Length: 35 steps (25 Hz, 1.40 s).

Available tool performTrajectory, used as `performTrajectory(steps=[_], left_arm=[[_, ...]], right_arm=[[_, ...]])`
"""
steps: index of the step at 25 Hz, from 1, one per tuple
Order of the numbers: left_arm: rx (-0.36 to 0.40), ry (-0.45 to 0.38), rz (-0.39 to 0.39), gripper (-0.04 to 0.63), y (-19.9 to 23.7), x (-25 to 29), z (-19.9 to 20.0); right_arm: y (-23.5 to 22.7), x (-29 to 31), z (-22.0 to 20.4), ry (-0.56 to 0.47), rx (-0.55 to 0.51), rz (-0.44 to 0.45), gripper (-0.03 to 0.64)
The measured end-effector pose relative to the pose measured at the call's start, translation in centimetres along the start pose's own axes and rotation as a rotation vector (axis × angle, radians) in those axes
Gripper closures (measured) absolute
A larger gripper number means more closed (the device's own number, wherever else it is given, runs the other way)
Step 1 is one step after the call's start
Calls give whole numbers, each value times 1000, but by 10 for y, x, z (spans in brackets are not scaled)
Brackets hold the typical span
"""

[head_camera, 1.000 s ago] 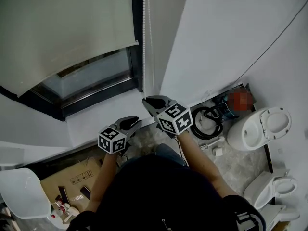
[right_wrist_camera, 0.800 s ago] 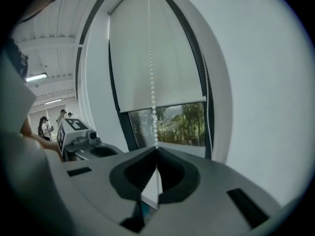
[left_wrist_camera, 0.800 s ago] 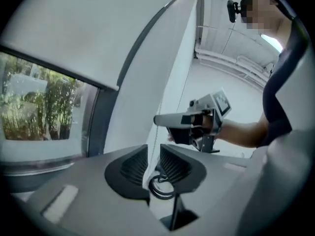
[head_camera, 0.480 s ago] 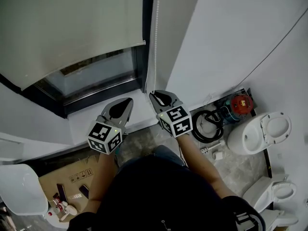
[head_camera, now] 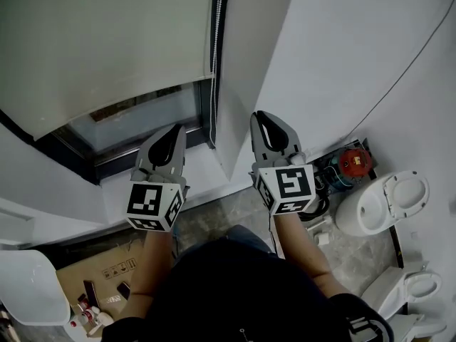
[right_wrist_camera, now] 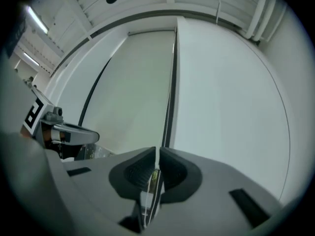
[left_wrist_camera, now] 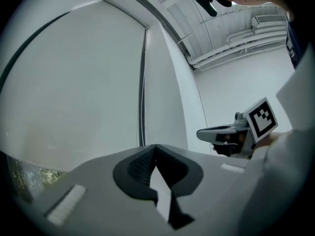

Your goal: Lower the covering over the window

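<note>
A pale roller blind point(head_camera: 107, 41) covers most of the window, and its hem hangs above a strip of bare glass point(head_camera: 146, 112). A white bead chain point(head_camera: 218, 63) hangs along the dark frame at the blind's right edge. My left gripper point(head_camera: 171, 130) points level at the gap under the hem, left of the chain, jaws shut and empty. My right gripper point(head_camera: 262, 116) is raised to the right of the chain, apart from it, jaws shut. In the left gripper view the blind point(left_wrist_camera: 74, 82) fills the background behind the shut tips point(left_wrist_camera: 155, 146). The right gripper view also shows shut tips point(right_wrist_camera: 157, 150).
A white sill point(head_camera: 199, 166) runs below the window, and a white wall point(head_camera: 342, 48) stands to the right. On the floor far below are a toilet point(head_camera: 385, 201), a red-capped object point(head_camera: 354, 161), a cardboard box point(head_camera: 92, 276) and a white seat point(head_camera: 28, 287).
Both grippers have risen from below the sill to the level of the blind's hem and turned to point level. The right gripper moved away from the chain's lower end.
</note>
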<state>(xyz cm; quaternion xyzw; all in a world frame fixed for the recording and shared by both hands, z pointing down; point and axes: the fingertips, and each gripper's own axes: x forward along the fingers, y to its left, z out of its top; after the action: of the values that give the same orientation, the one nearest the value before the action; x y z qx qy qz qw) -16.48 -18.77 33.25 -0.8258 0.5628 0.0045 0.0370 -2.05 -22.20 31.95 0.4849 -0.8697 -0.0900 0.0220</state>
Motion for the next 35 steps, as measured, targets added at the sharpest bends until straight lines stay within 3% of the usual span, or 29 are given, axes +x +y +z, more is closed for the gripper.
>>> performTrajectory(steps=[5, 10, 13, 19, 35], left_arm=[[37, -49, 59, 583, 1, -4, 40], [51, -100, 61, 583, -3, -10, 63], [59, -106, 73, 583, -4, -14, 64], [34, -72, 72, 583, -5, -13, 50], [-3, -59, 29, 583, -13, 0, 32]], right_arm=[[-26, -20, 52, -118, -32, -69, 601], [-33, -30, 69, -159, -58, -88, 603], [-29, -32, 67, -164, -43, -67, 604], [-24, -27, 42, -80, -62, -45, 606], [-29, -28, 31, -83, -42, -50, 606]])
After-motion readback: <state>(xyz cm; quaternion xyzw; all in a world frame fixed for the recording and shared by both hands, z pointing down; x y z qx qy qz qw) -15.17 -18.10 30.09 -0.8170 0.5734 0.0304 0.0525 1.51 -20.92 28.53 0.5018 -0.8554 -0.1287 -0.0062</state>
